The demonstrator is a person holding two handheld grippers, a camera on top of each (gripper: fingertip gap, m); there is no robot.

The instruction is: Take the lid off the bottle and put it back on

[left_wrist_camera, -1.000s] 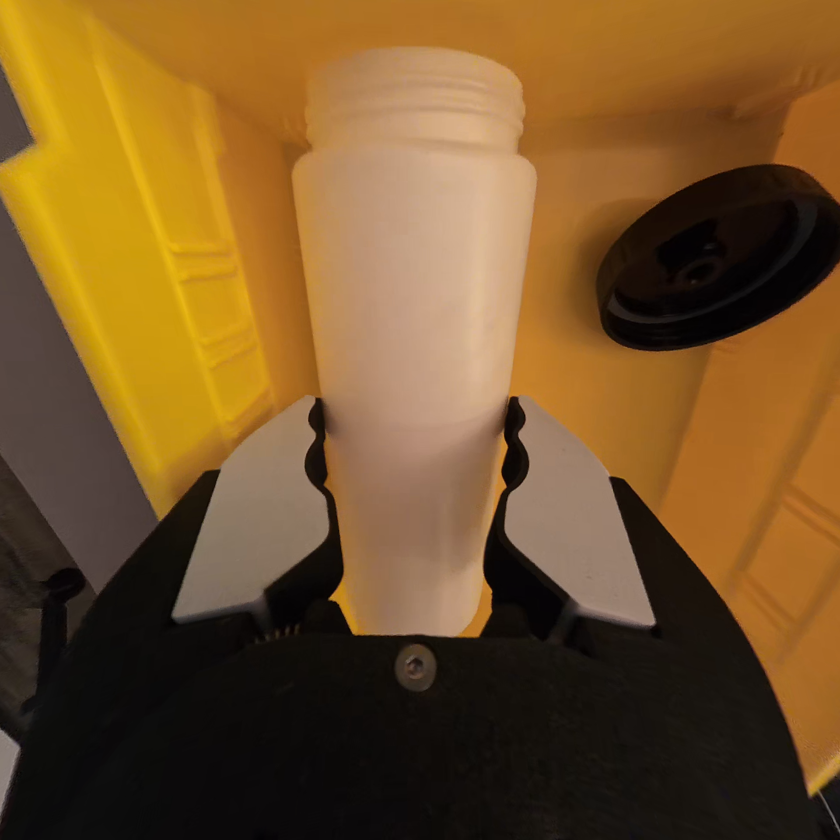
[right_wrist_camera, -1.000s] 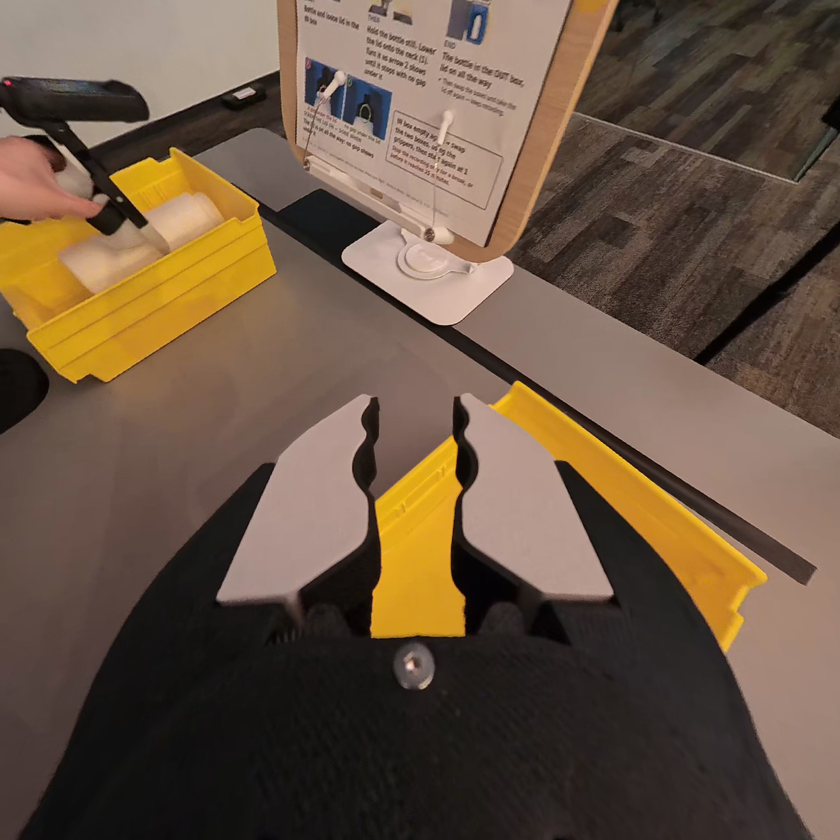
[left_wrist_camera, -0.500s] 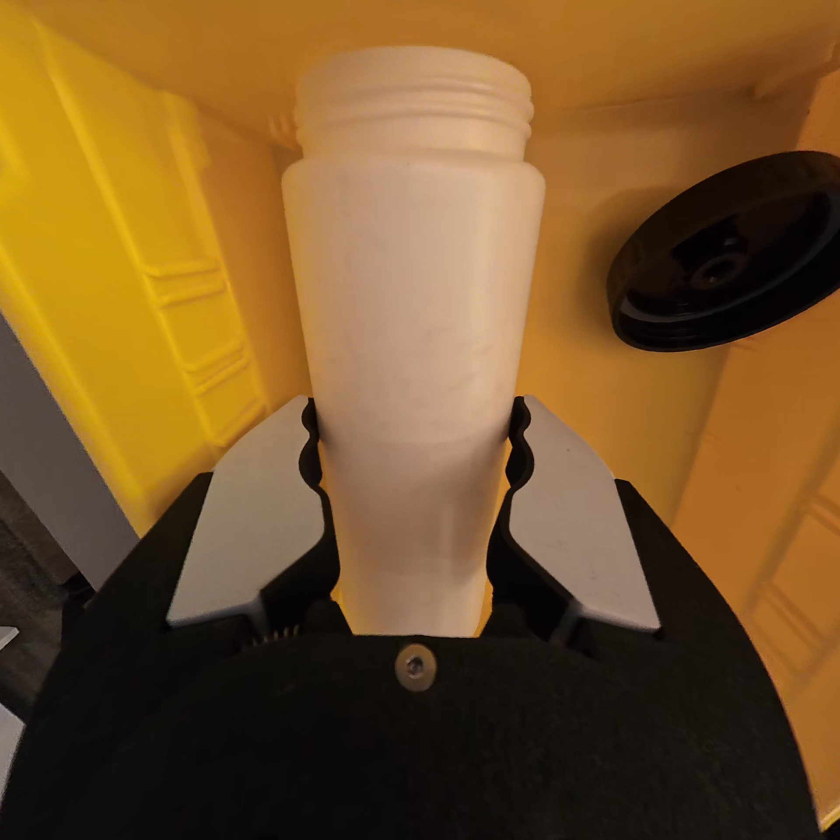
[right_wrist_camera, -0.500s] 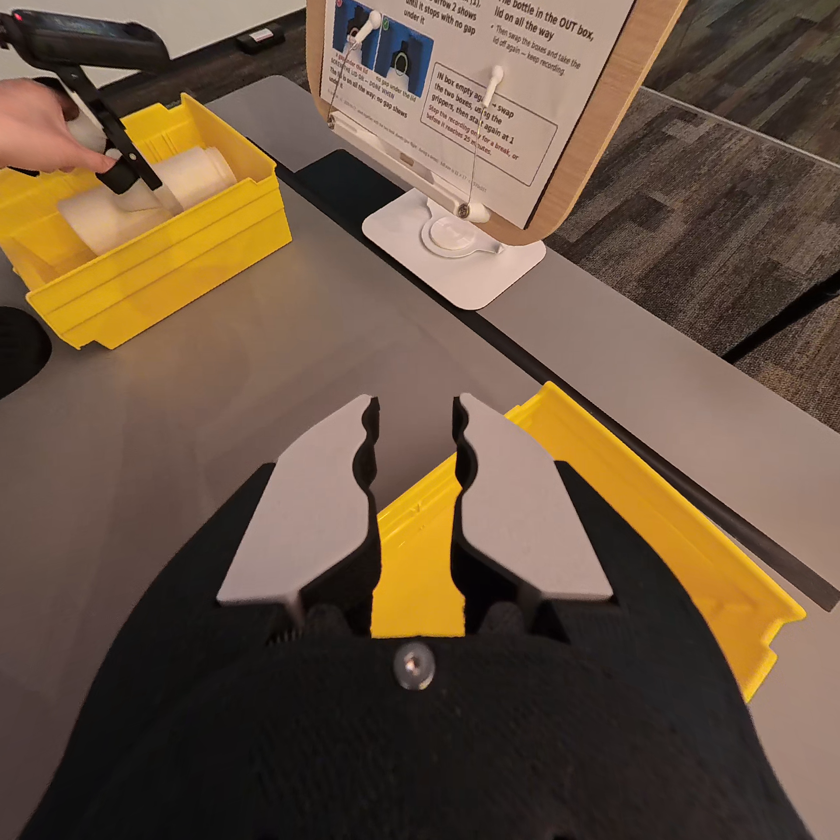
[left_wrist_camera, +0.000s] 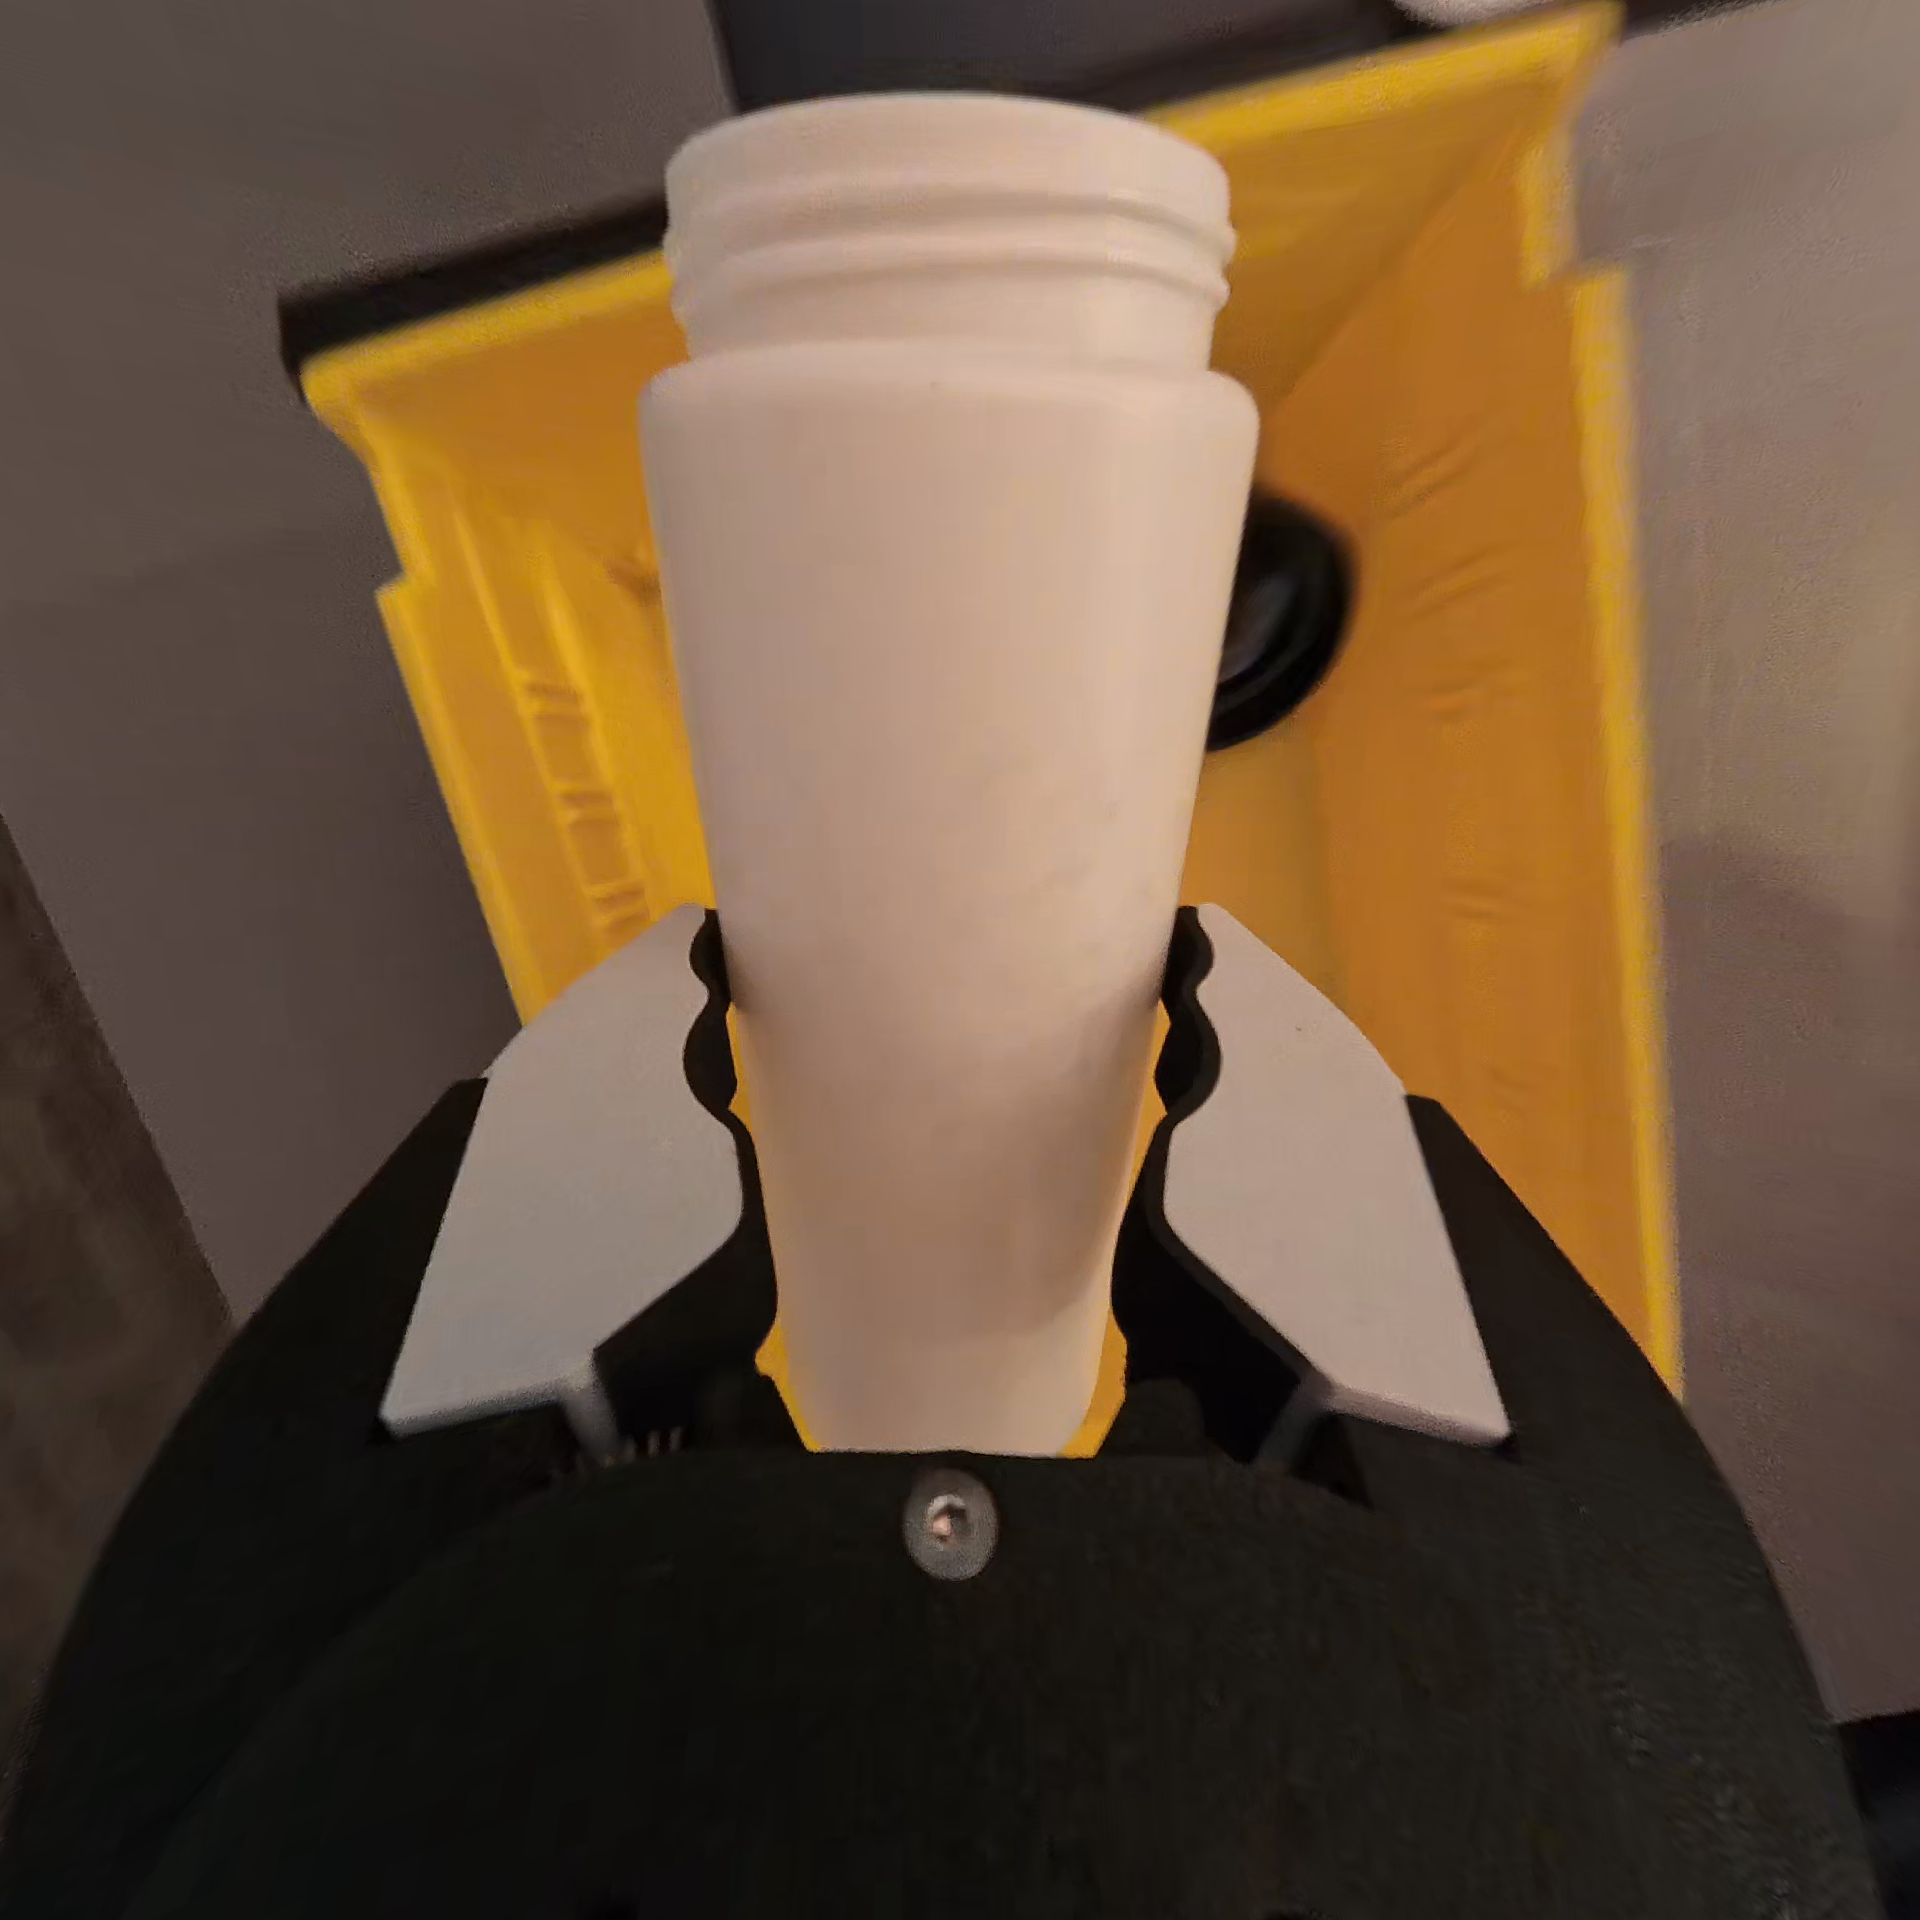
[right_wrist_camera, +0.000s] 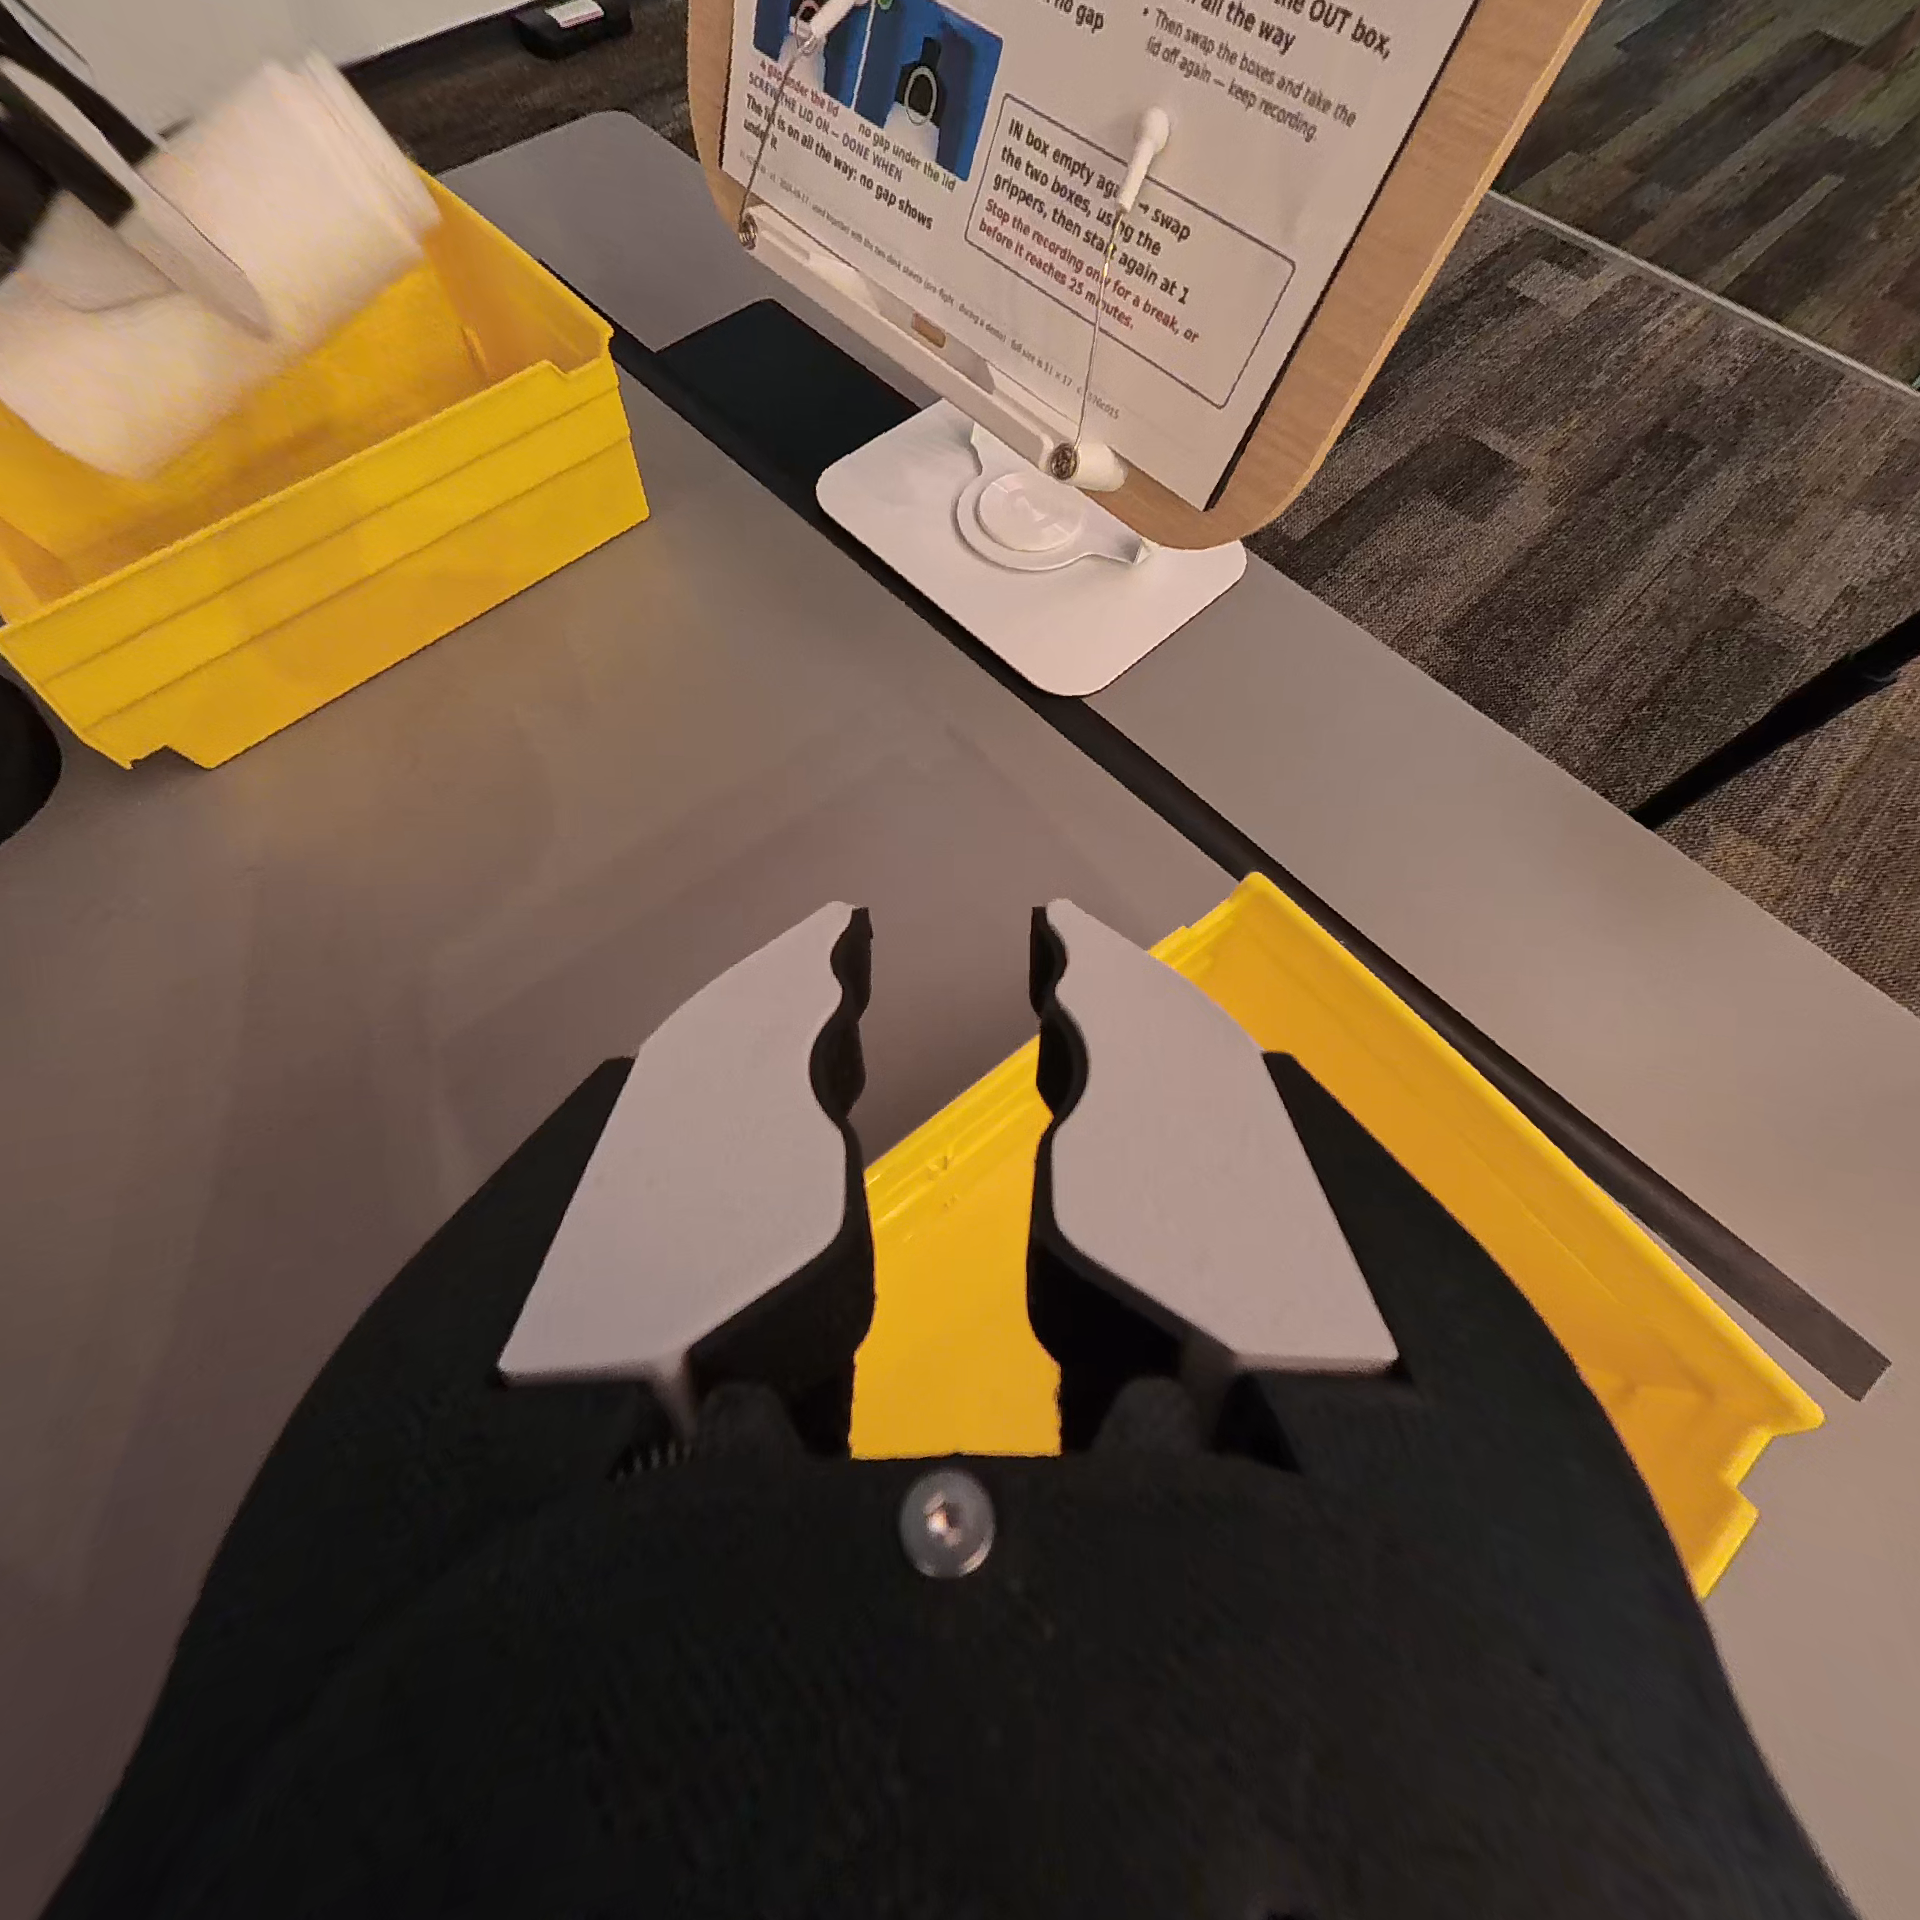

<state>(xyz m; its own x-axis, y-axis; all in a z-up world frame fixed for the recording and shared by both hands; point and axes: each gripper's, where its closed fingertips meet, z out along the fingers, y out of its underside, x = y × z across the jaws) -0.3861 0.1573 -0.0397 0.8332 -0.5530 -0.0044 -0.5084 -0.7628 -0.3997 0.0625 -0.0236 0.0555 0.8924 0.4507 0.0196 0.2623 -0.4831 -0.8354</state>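
Between the pads of the left gripper [left_wrist_camera: 951,940], the white, tapered plastic bottle [left_wrist_camera: 951,665] is pinched low on its body, threaded neck uncapped, above the yellow plastic bin [left_wrist_camera: 1455,623] where the round black lid [left_wrist_camera: 1283,634] lies. For recapping, the bottle should be kept steady and the lid fetched. The right gripper [right_wrist_camera: 948,925] is held partly spread, empty, over the grey table [right_wrist_camera: 520,935] and a second yellow bin [right_wrist_camera: 1455,1174].

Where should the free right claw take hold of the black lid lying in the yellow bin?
Probably by its rim, coming down from above. The black lid lies in the yellow bin, half hidden behind the white bottle in the left claw. The right claw is open and empty, so it could span the rim across its width.
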